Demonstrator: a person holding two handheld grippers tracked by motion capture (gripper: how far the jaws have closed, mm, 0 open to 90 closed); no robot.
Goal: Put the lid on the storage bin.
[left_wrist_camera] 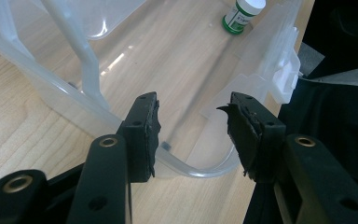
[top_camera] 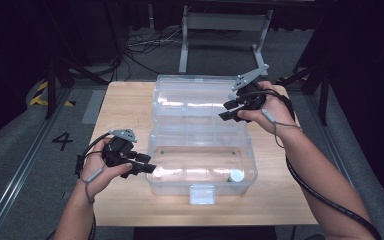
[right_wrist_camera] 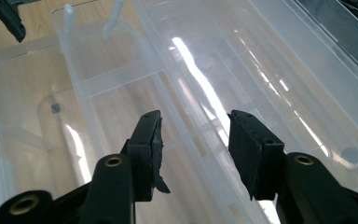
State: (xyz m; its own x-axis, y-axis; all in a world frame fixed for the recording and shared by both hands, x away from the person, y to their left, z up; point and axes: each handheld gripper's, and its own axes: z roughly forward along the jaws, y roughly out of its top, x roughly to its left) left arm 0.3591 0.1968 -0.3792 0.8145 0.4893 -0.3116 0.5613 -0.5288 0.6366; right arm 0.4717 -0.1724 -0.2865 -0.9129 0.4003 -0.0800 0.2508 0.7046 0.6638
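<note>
A clear plastic box (top_camera: pixel 202 187) stands open in the middle of the wooden table (top_camera: pixel 125 105), its lid (top_camera: pixel 195 102) laid back behind it. A small bottle with a white cap and green label (top_camera: pixel 236 175) (left_wrist_camera: pixel 242 13) stands inside the box at its front right corner. My left gripper (top_camera: pixel 147 165) (left_wrist_camera: pixel 193 133) is open at the box's left end, its jaws over the rounded corner of the rim. Over the lid's right side my right gripper (top_camera: pixel 229 111) (right_wrist_camera: pixel 193 149) hovers open, with nothing between its fingers.
A white latch (top_camera: pixel 202 194) sticks out from the box's front wall. The table's edges lie close on all sides, with grey floor, cables and a metal frame (top_camera: pixel 225 30) beyond the far edge. Bare wood lies left of the box.
</note>
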